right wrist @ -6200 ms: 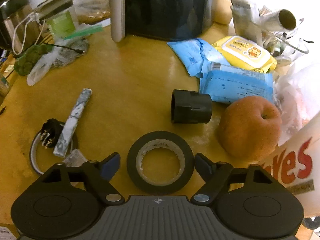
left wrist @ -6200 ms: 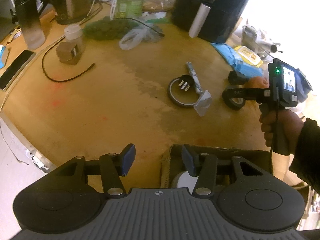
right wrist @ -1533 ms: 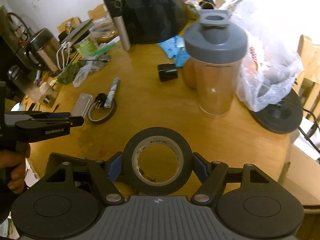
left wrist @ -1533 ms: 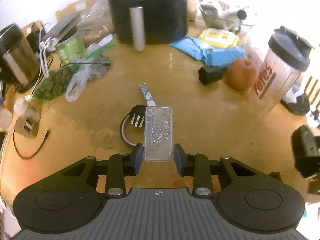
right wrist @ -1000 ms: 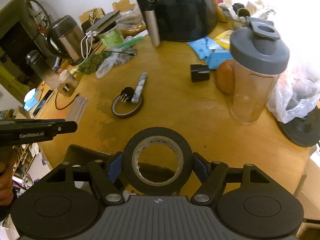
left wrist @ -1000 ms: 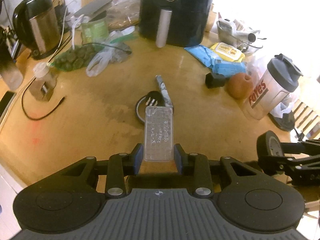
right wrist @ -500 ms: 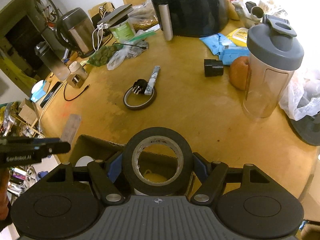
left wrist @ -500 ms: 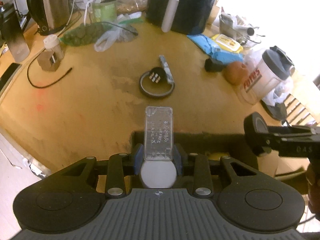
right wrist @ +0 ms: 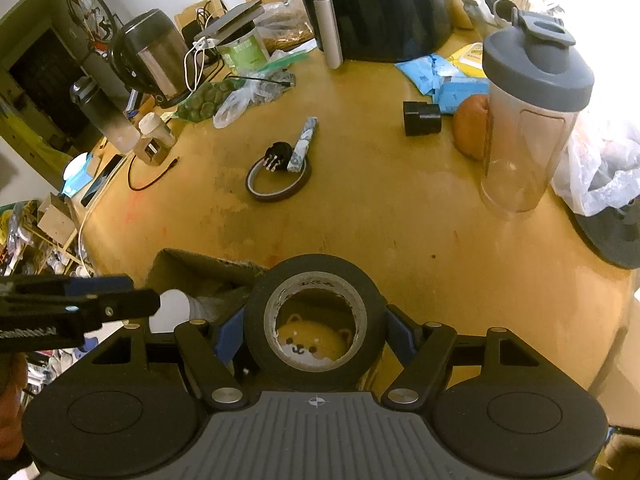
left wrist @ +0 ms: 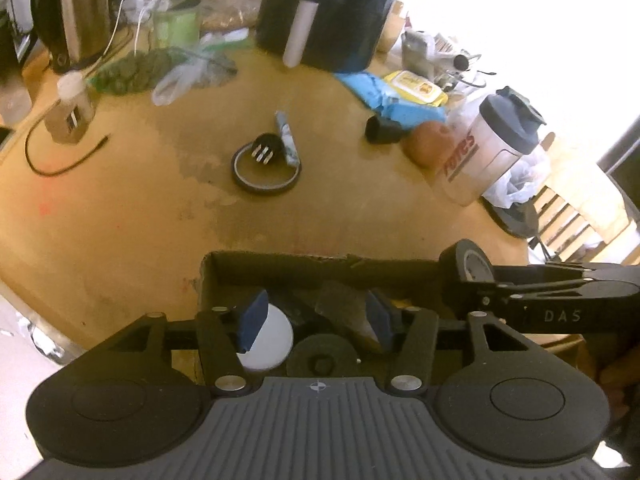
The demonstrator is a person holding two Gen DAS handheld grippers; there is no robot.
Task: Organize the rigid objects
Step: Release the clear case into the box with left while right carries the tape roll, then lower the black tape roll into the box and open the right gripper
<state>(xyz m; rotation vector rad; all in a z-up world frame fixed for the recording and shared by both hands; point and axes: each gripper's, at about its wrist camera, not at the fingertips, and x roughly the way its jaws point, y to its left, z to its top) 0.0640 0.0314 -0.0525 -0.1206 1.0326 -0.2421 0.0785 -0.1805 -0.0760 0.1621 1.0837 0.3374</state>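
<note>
1. we are holding the left gripper (left wrist: 316,316) over the cardboard box (left wrist: 280,266); its jaws have just been opening and are standing apart with nothing between them.
2. we are clamping the right gripper (right wrist: 316,330) on the black tape roll (right wrist: 316,320), above the same box.
3. farther out, a thin tape ring (right wrist: 278,182) is lying on the wooden table (right wrist: 400,216).

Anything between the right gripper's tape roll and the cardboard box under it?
Nothing: in the right wrist view the black tape roll hangs directly over the open cardboard box.
</note>
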